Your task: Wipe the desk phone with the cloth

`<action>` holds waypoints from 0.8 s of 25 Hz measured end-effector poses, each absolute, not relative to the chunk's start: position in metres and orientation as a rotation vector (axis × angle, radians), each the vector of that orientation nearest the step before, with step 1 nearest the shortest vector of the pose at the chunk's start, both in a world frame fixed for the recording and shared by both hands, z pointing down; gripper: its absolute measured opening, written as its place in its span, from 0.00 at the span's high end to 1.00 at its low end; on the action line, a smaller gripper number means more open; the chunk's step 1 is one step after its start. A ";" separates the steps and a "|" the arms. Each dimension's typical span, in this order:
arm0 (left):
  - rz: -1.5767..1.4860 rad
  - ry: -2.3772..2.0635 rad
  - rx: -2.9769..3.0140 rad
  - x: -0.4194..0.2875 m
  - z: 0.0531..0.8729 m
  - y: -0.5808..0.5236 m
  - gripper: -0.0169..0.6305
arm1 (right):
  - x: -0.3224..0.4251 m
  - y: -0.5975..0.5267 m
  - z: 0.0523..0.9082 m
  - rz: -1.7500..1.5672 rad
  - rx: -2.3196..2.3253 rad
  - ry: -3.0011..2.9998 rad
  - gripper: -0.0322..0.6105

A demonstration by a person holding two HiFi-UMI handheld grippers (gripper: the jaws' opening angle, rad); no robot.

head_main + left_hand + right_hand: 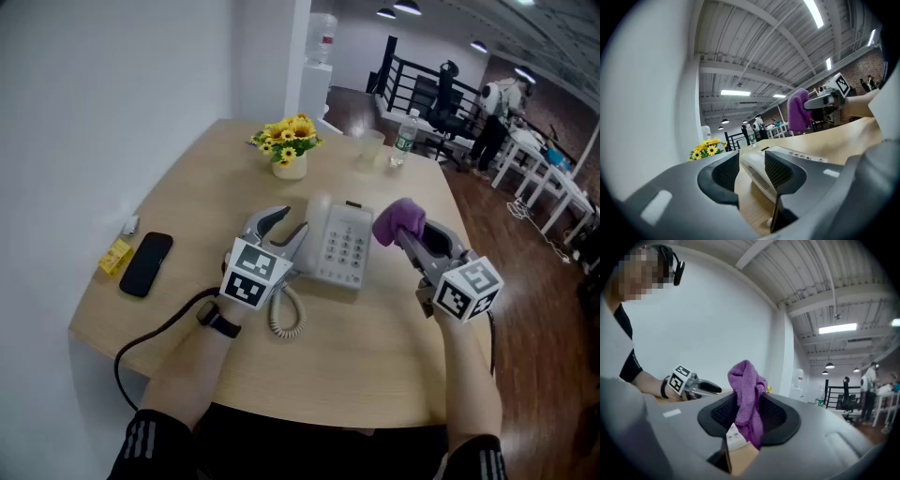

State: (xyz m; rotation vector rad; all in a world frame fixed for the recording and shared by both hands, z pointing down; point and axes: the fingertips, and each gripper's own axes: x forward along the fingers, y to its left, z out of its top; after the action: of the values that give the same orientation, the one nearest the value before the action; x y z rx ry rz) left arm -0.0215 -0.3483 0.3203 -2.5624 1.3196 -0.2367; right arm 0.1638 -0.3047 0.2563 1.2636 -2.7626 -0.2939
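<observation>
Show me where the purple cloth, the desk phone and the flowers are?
purple cloth (401, 221), head view, its bunched top.
desk phone (347, 246), head view, its keypad.
flowers (289, 134), head view, the yellow blooms.

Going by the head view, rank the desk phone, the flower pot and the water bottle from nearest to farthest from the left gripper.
1. The desk phone: right at the left gripper, just to its right.
2. The flower pot: farther back, about straight ahead.
3. The water bottle: farthest, back and to the right.
</observation>
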 end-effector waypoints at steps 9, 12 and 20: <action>-0.213 1.301 -2.585 -0.023 0.318 -0.343 0.72 | 0.080 -0.430 0.254 -0.220 1.050 -2.511 0.74; -0.218 1.297 -2.578 -0.023 0.317 -0.343 0.72 | 0.048 -0.458 0.273 -0.238 0.965 -2.381 0.74; -0.238 1.291 -2.564 -0.022 0.319 -0.342 0.73 | 0.013 -0.473 0.334 -0.264 0.784 -2.161 0.75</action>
State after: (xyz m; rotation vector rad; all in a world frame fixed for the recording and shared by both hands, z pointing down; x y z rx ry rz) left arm -0.0218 -0.3423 0.3192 -2.5637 1.2915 -0.2383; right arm 0.0128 -0.4728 0.3344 0.7842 -2.1606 -0.2641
